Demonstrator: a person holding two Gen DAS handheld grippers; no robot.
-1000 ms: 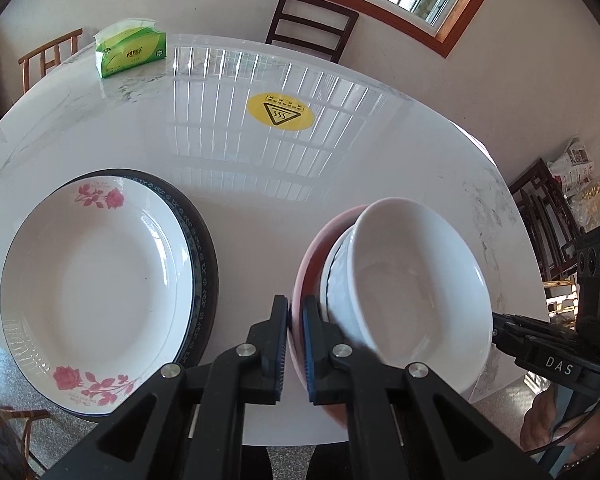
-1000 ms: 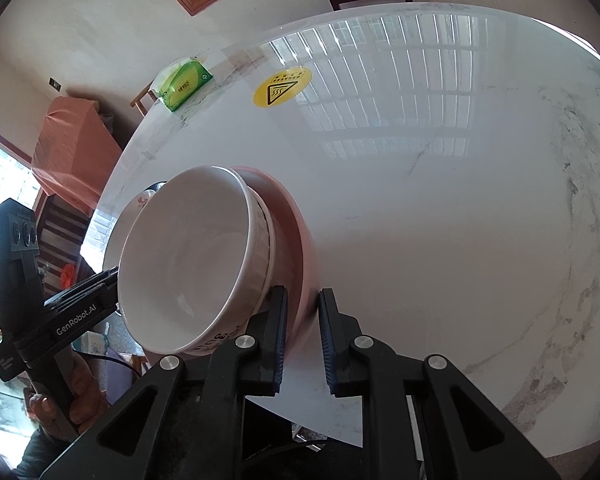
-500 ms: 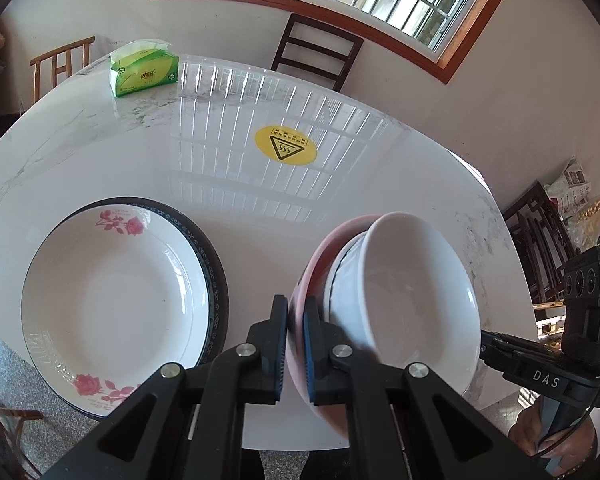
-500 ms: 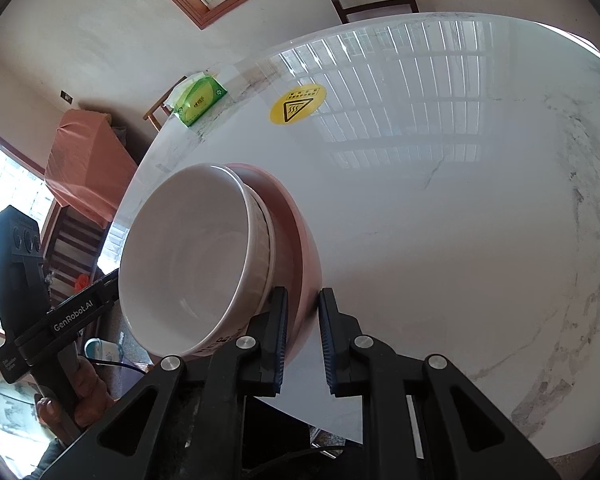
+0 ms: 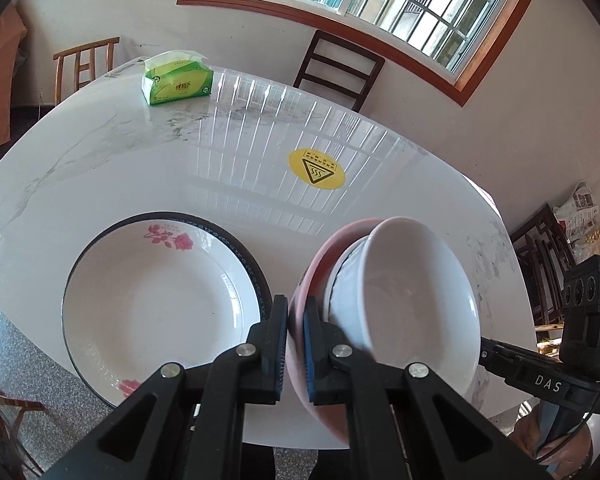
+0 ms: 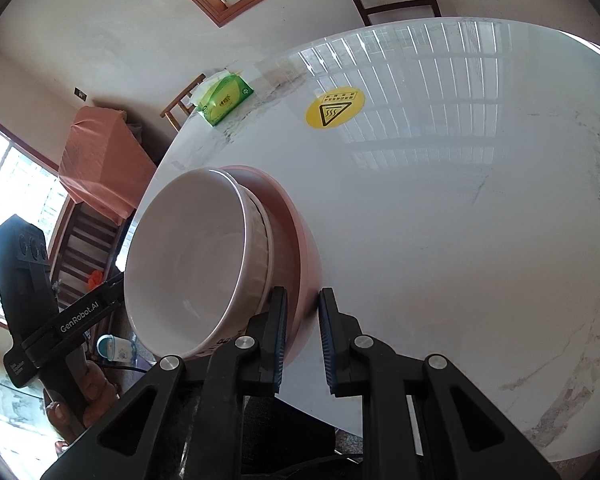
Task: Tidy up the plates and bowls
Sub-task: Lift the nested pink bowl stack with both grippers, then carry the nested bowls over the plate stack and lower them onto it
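Looking along the left gripper (image 5: 296,344): clamped tight on the near rim of the pink bowl (image 5: 320,264), with the white bowl (image 5: 416,292) nested inside it. Compared with a second ago, sits higher above the marble table (image 5: 240,168): more tabletop and window now visible, the bowl stack tilted and seemingly clear of the surface. Suggests the stack is on its way to a new place, probably toward the plates. Off to the left, resting on the table: a floral white plate (image 5: 160,304) lying in a dark-rimmed plate (image 5: 256,272), nothing else in it. Farther back, a green tissue pack (image 5: 178,82) and a yellow warning sticker (image 5: 317,169).

Looking along the right gripper (image 6: 303,344): nearly closed, pinching the opposite edge of the pink bowl (image 6: 300,248), one finger inside the rim, one outside. Likewise a little higher than a second ago, with the grip unchanged. White bowl (image 6: 188,264) empty, seated slightly askew in the pink one. Plates hidden behind the bowls here. So one stack carried by both tools; plates already paired.
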